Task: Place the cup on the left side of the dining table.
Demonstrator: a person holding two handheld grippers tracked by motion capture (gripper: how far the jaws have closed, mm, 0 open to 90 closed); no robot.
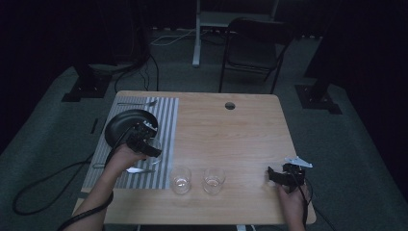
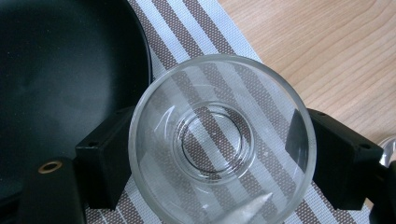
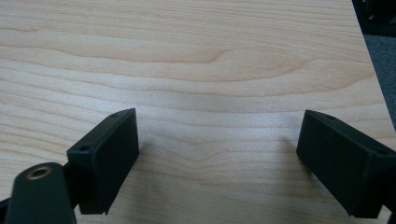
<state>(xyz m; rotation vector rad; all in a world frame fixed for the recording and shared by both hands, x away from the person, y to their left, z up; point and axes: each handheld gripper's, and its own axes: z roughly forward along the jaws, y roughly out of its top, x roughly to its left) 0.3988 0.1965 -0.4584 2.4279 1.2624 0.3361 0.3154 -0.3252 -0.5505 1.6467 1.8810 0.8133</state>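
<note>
- While I watch from the high view, my left gripper [image 1: 150, 144] sits over the striped placemat [image 1: 166, 115] at the table's [image 1: 240, 130] left side, just beside the black plate [image 1: 120, 125]; two more glasses [image 1: 181, 179] [image 1: 213, 179] stand near the front edge, apart from both hands. My right gripper [image 1: 272, 174] rests near the front right corner, well apart from them.
- Looking along the left gripper view, I see its jaws clamped on a clear glass [image 2: 222, 140], one pad [image 2: 105, 163] pressed on each side of the wall. I am looking straight down into the glass, with the placemat's [image 2: 201, 32] stripes showing through its base and the black plate [image 2: 60, 79] just beside it.
- Looking along the right gripper view, I have the jaws spread wide with nothing between them, just bare wooden table [image 3: 196, 70] under the right gripper [image 3: 217, 163].
</note>
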